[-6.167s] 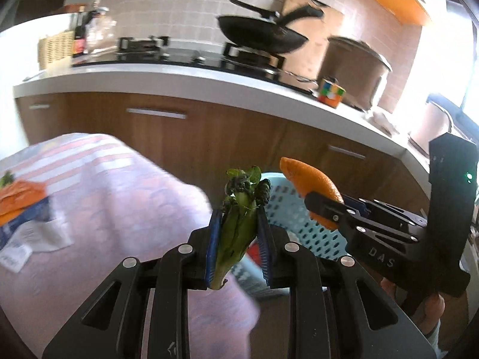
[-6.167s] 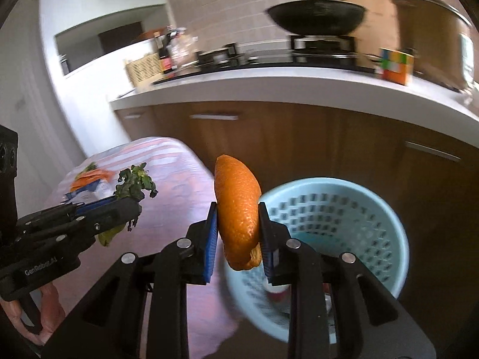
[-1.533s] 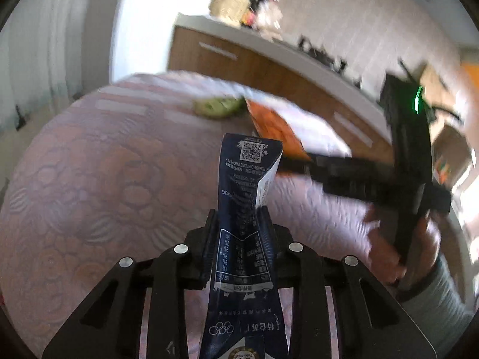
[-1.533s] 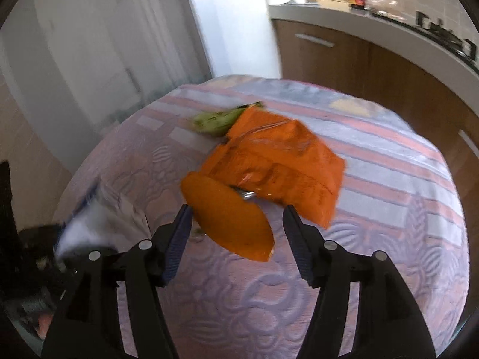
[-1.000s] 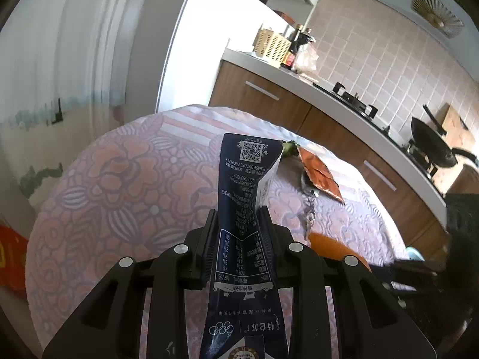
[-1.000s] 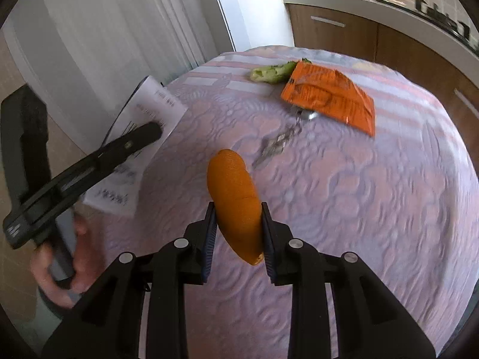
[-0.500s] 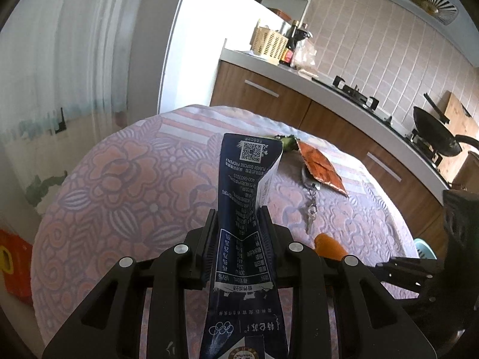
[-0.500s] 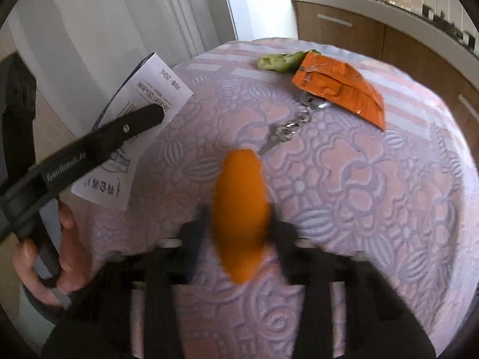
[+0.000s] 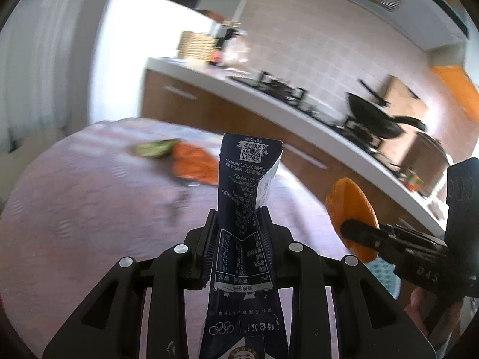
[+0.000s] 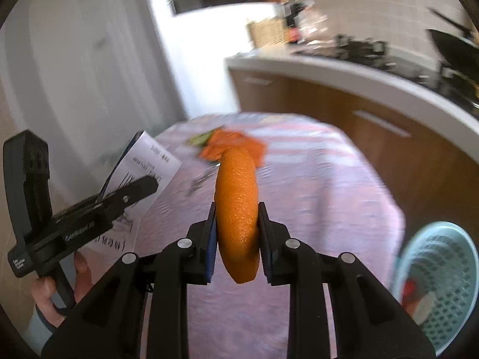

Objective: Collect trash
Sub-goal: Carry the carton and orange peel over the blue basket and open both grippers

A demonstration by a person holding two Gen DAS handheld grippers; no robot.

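Left gripper, fingers pressed onto a flattened dark-blue milk carton that stands upright between them, its crushed top with the printed code above the fingertips and its base running down toward the camera; judged light, thin-walled and easily creased, so a pinch across the flat faces near mid-length, as here, should serve, though a glossy skin may slide if the grip slackens; in the right wrist view the same carton shows a white printed face beside the left gripper, which is held out level over the table edge by a hand at lower left; right gripper, fingers pinching a curved piece of orange peel edge-on, the peel arching above and below the pads; judged light, pliant and slightly springy, best held across its thickness at the middle; both tools point forward above the pink patterned tablecloth; an orange snack wrapper and a green scrap lie on the far cloth, blurred; the pale-blue perforated basket sits low at right, beyond the table edge, some rubbish already inside
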